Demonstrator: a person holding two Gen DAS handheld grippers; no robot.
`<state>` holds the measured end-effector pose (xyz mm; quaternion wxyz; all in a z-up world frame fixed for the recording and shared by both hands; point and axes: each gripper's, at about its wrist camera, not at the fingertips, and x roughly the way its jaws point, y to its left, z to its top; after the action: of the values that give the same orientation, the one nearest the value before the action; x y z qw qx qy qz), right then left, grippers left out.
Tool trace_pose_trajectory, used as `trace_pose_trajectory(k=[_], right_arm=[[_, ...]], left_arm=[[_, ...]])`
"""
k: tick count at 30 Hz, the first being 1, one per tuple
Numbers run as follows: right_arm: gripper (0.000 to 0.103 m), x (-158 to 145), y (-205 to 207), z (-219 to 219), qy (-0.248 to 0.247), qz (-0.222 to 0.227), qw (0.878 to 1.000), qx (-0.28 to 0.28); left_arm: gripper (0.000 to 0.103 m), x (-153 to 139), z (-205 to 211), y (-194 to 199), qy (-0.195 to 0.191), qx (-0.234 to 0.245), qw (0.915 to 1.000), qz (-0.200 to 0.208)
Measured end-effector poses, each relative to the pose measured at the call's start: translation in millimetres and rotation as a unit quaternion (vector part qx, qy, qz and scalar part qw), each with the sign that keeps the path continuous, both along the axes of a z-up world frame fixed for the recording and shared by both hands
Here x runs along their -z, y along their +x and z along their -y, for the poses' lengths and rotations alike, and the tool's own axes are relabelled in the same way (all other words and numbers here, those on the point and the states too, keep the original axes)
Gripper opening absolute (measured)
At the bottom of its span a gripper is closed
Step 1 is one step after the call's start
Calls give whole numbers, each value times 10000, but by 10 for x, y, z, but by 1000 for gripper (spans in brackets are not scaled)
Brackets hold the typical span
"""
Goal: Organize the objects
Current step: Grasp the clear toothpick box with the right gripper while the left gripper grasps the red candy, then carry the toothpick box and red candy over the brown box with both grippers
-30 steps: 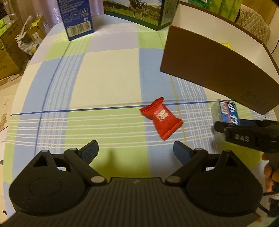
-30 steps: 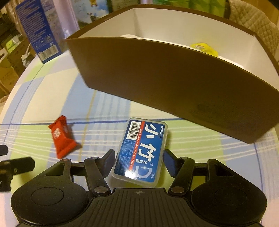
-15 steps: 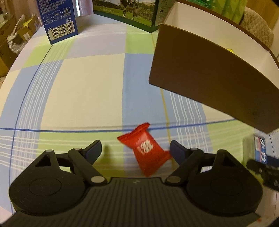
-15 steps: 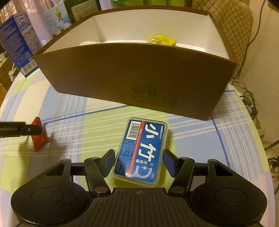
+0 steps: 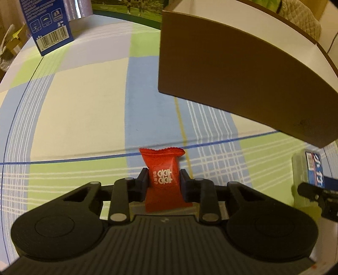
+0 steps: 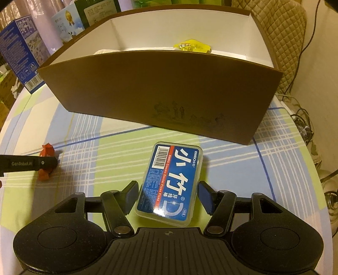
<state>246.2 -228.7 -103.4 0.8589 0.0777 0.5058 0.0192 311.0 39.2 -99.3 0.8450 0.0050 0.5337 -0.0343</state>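
Observation:
A red candy packet (image 5: 162, 165) with white characters sits between the fingers of my left gripper (image 5: 163, 179), which is shut on it just above the checked tablecloth. The right wrist view shows that same packet (image 6: 47, 148) at the far left, behind a left finger (image 6: 27, 164). My right gripper (image 6: 166, 195) is shut on a clear floss pick box (image 6: 172, 179) with a blue label, its pads against both long sides. A large brown cardboard box (image 6: 158, 84) with a white inside stands right behind; in the left wrist view the brown box (image 5: 232, 74) is up and to the right.
Inside the brown box lie a yellow packet (image 6: 191, 45) and something white (image 6: 105, 51). A blue carton (image 5: 48, 23) and a green carton (image 5: 126, 8) stand at the table's far side. A quilted chair back (image 6: 281, 31) and floor cables (image 6: 304, 127) are beyond the right edge.
My left gripper moved forward over the red candy packet and shut on it. The right gripper swung to face the brown box squarely, with the floss pick box still between its fingers.

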Motion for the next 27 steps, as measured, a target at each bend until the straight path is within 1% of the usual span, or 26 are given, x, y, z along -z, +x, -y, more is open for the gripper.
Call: trace_pose_trajectory(k=[3,8,11,18,27], right_arm=[[59,44,63,-17,-27,-97,9999,-14],[59,65,105,-47,-139,-27,9999,-68],[57,66,100,-68,-181,-6,9997,-169],[56,60,-28,-192,-255,-1,9984,-507],[55,56,-233,-298,-202,-70,9974,-691]], left_arm=[[26,0,27,-13,74,62,10000,-23],[26,0,54,-56,154,164,9997,-70],[26,-1,66,-90,170,206,9996,-91],[25,-23,124,-168,202,319,9992,-137],[25,-58,211,-375,177,520,9983,-191]])
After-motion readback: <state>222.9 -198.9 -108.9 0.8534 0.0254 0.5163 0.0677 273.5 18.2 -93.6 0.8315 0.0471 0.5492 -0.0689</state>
